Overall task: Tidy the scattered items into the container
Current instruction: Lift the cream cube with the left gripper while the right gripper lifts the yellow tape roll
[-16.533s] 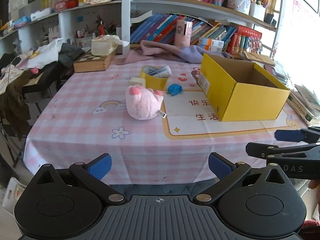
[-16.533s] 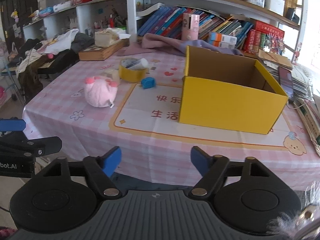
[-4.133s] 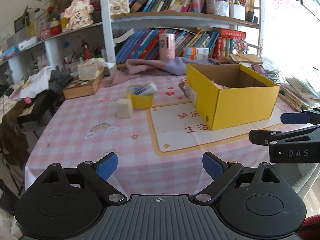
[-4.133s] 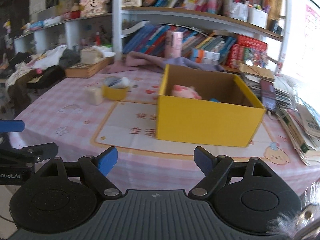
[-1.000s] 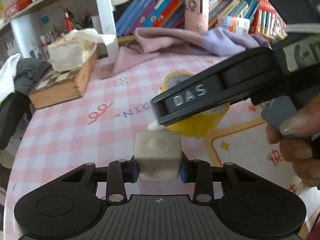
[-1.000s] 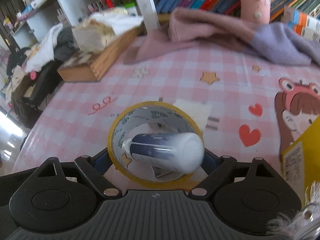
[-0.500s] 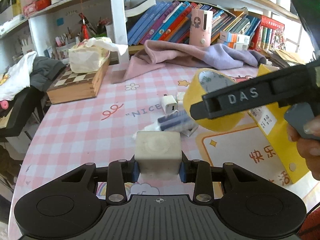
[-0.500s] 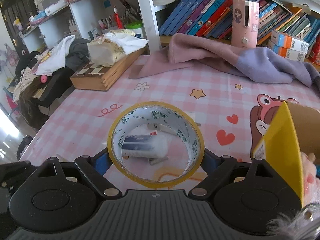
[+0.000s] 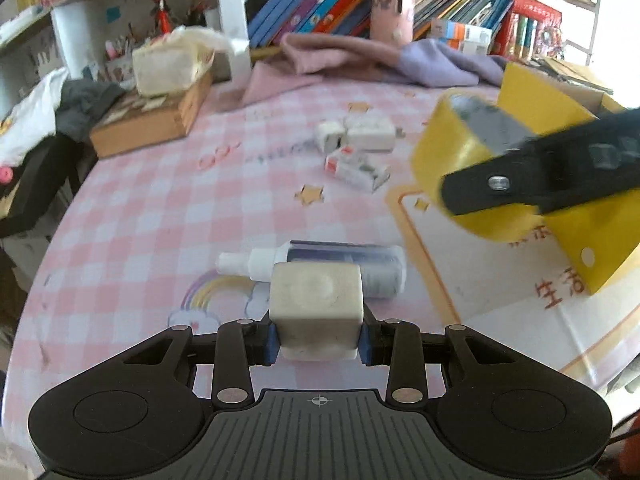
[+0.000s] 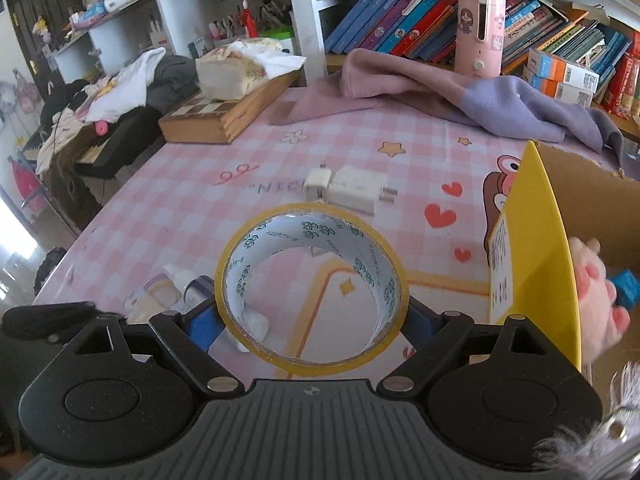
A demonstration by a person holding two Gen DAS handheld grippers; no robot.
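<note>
Tape roll (image 10: 312, 292) sits clamped in my right hand-held gripper (image 10: 312, 320), fingers pressed on its outer wall either side, core facing forward. It is off the worktop (image 10: 224, 208), just left of the yellow box (image 10: 532, 264) wall and not yet over the opening.

My left hand-held gripper (image 9: 317, 340) is clenched on the off-white cube (image 9: 317, 308), also carried clear of the worktop, with the box well off to its right.

Done, as far as I can judge: the pink plush (image 10: 592, 296) and a small blue item (image 10: 624, 286) already lie inside the box, to the right of my right hand-held gripper.

In hand: tape roll and cube, both lifted, neither dropped in.

Left on the worktop:
- spray bottle (image 9: 332, 264), lying on its side just ahead of and below the cube;
- two white chargers (image 10: 346, 188), touching each other, straight ahead beyond the tape roll;
- a small red-and-white carton (image 9: 356, 168), ahead and slightly right of my left hand-held gripper, just near side of the chargers.

My reckoning: roughly two items in, two in transit, four loose. Somewhere short of halfway. The left view is motion-blurred, so the carton's label is unreadable.
</note>
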